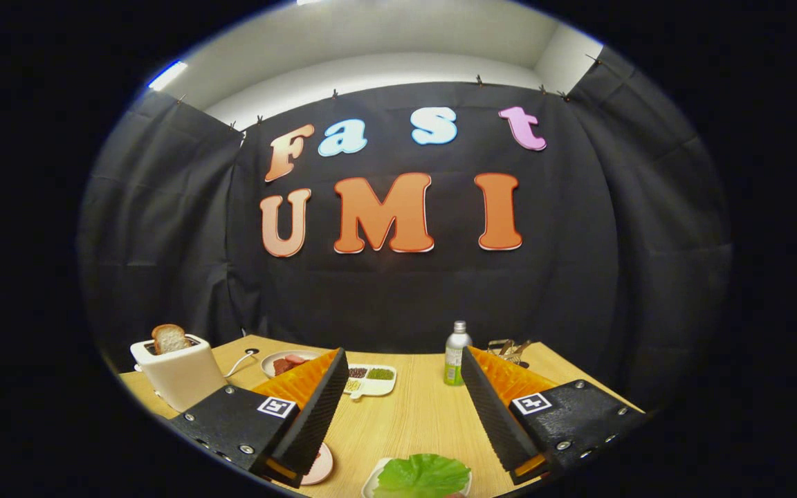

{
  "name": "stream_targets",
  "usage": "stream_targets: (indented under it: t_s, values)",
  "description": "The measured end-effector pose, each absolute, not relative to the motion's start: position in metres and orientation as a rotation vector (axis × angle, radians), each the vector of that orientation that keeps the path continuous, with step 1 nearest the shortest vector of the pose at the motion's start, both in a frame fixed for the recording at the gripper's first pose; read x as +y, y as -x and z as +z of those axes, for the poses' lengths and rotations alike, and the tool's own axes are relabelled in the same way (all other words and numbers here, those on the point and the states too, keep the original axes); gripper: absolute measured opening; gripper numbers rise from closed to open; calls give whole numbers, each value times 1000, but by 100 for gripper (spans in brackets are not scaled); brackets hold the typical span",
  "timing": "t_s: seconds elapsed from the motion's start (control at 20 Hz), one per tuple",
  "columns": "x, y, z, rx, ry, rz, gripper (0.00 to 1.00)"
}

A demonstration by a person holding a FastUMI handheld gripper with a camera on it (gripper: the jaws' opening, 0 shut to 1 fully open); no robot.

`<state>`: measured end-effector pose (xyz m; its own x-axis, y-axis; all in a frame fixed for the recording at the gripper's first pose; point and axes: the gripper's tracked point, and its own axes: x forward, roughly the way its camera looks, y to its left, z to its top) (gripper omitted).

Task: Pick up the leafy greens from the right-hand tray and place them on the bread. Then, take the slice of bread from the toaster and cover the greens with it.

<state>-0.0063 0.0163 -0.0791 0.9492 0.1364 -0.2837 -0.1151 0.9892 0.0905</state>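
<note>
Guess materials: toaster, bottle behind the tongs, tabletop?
Toaster: looks like glossy cream plastic or painted metal; smooth, soft sheen, can't tell which. Bottle: likely brushed metal with a green printed sleeve; silvery matte neck and cap. Tabletop: light wood or wood-look laminate; straight grain lines. The tongs stand open above the leafy greens.

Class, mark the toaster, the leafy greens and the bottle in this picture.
toaster (180, 377): gripper view, front wall.
leafy greens (423, 475): gripper view, middle of the leaf, between the open fingers.
bottle (455, 360): gripper view, on its label.

Bright overhead light, sharp centre, fisheye bending at edges
</note>
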Motion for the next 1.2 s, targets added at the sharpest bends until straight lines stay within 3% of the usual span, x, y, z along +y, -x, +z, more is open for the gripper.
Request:
stream_targets:
  t_s: [0.9,1.2]
  values:
    - [8,67,-240,996,10,157,97]
    - [11,89,-272,1155,-8,147,94]
